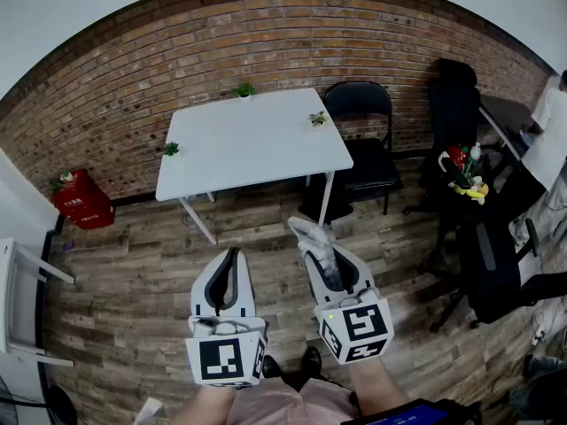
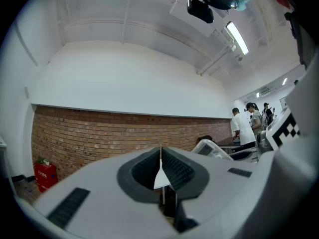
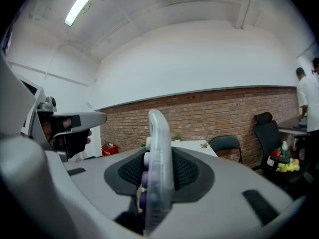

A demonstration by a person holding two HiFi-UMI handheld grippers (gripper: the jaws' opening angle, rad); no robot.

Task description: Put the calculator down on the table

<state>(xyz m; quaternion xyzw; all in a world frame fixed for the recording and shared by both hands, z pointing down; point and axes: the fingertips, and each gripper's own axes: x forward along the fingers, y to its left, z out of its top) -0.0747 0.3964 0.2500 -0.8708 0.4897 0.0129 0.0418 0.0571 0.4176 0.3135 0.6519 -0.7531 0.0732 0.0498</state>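
Note:
A pale, translucent calculator (image 1: 310, 235) with purple keys (image 3: 144, 176) stands on edge between the pads of my right gripper (image 1: 321, 257), which is shut on it. In the right gripper view the calculator (image 3: 159, 148) sticks up past the fingertips. My left gripper (image 1: 232, 255) hangs beside it on the left, jaws shut with nothing between them (image 2: 160, 156). Both grippers hover over the wooden floor, short of the white table (image 1: 257, 144). The calculator's screen end (image 2: 215, 151) also shows at the right of the left gripper view.
Three small potted plants (image 1: 244, 88) (image 1: 318, 118) (image 1: 171, 149) stand near the table's edges. A black folding chair (image 1: 365, 144) sits right of it. Further right are an office chair (image 1: 455, 104) and a dark table with flowers (image 1: 464, 172). A red container (image 1: 81, 200) stands by the brick wall.

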